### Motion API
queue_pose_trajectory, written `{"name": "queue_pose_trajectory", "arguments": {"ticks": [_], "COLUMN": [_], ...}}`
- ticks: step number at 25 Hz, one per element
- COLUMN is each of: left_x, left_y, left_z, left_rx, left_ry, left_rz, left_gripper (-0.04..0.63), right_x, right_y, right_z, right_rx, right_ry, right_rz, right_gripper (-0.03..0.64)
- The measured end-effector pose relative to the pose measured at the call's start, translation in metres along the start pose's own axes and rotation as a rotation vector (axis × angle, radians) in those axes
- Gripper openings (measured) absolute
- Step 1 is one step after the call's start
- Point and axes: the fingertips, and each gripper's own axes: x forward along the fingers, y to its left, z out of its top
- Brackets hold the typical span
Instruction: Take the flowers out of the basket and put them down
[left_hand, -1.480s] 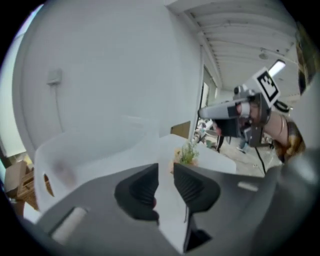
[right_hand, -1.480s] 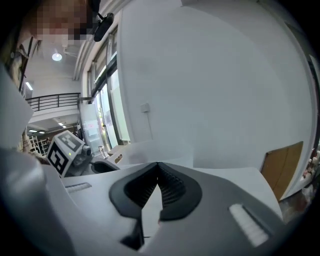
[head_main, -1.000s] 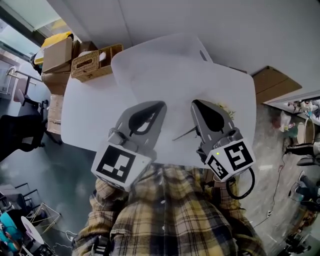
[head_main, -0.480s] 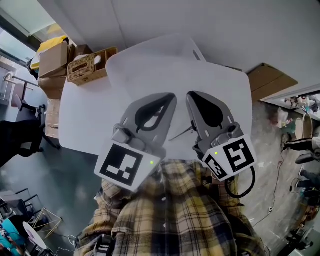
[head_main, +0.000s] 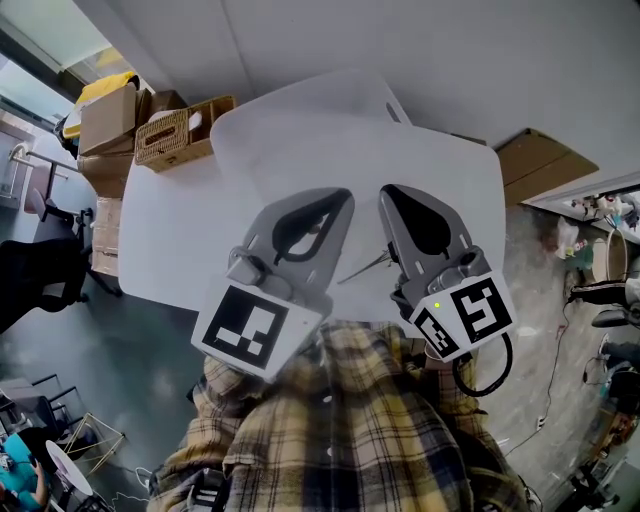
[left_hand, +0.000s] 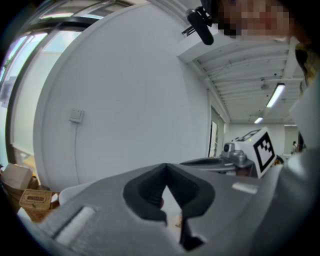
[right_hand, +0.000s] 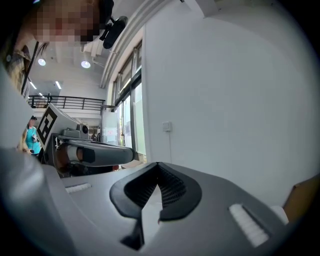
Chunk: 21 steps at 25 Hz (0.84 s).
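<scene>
Left tongs (head_main: 336, 200) and right tongs (head_main: 392, 196) have closed in over the counter's (head_main: 300, 140) near edge. Both are clenched and empty. A flower stem (head_main: 365, 267) lies between them, far from the basket (head_main: 175, 135) at the far-left corner. Probably light, limp and fragile, so pinch mid-stem.

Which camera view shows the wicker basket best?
The head view. It shows the whole wicker basket from above, by the far left corner of the white table. The left gripper view shows it only small and distorted at the lower left edge. The right gripper view does not show it.
</scene>
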Motion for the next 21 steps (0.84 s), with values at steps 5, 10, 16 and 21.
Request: {"name": "queue_pose_trajectory", "arguments": {"ticks": [5,10,16,21], "left_x": [0.004,0.007,0.009,0.008], "left_y": [-0.005,-0.009,-0.011,-0.004], "left_z": [-0.003,-0.004,-0.006,-0.005], "left_rx": [-0.001,0.004,0.002,-0.001], "left_ry": [0.009,0.015,0.019,0.014], "left_rz": [-0.014,-0.033,-0.035,-0.027], "left_gripper": [0.000,0.000,0.000,0.000], "right_x": [-0.001,-0.001,-0.003,0.000], "right_y": [-0.002,-0.002,-0.005,-0.007], "right_z": [-0.004,-0.006,-0.008,-0.009], "right_rx": [0.003,0.003,0.006,0.009], "right_ry": [0.009,0.018,0.016,0.014], "right_rz": [0.003,0.004,-0.001,-0.010], "right_gripper": [0.004,0.004,0.005,0.004]}}
